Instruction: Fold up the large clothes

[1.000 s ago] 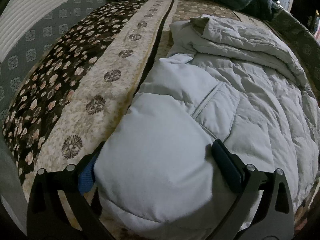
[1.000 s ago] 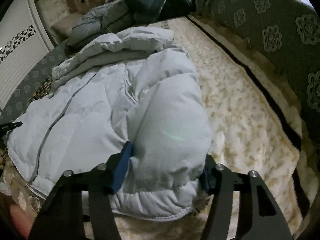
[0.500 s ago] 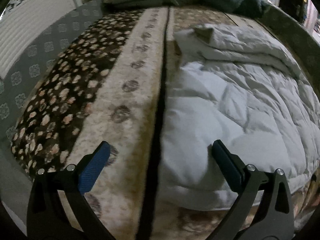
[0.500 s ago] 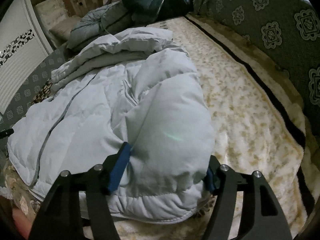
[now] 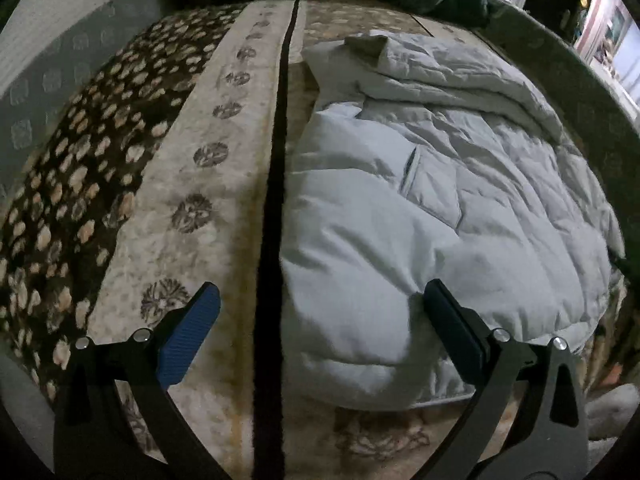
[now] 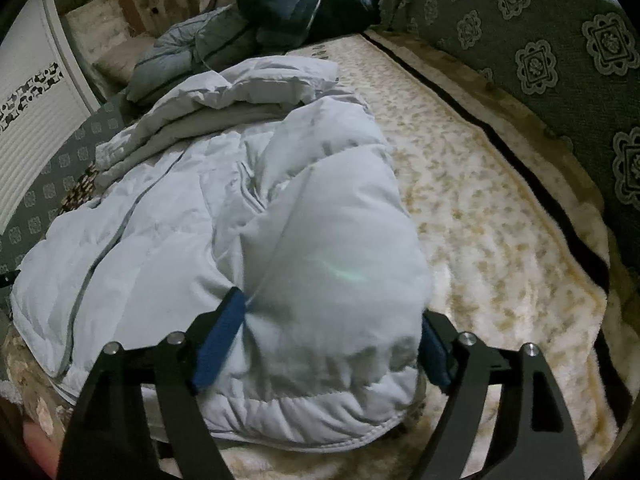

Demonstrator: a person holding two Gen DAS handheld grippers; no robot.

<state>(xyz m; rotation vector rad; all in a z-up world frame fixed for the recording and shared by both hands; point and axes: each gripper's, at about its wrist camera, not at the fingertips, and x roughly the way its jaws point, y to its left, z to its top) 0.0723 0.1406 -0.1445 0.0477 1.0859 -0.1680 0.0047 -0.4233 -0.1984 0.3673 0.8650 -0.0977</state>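
A pale blue padded jacket lies spread on a patterned bed cover. My left gripper is open at the jacket's near left corner; its right pad touches the fabric and its left pad is over the bare cover. In the right wrist view the jacket has a sleeve folded over its right side. My right gripper stands open around the sleeve's thick end, with a pad against each side.
A dark padded jacket and a grey one are piled at the head of the bed. A grey patterned padded rail runs along the right side. A cream blanket covers the bed right of the jacket.
My left gripper has let go of the sleeve end it straddled and drawn back to the left edge of the jacket. My right gripper has barely moved.
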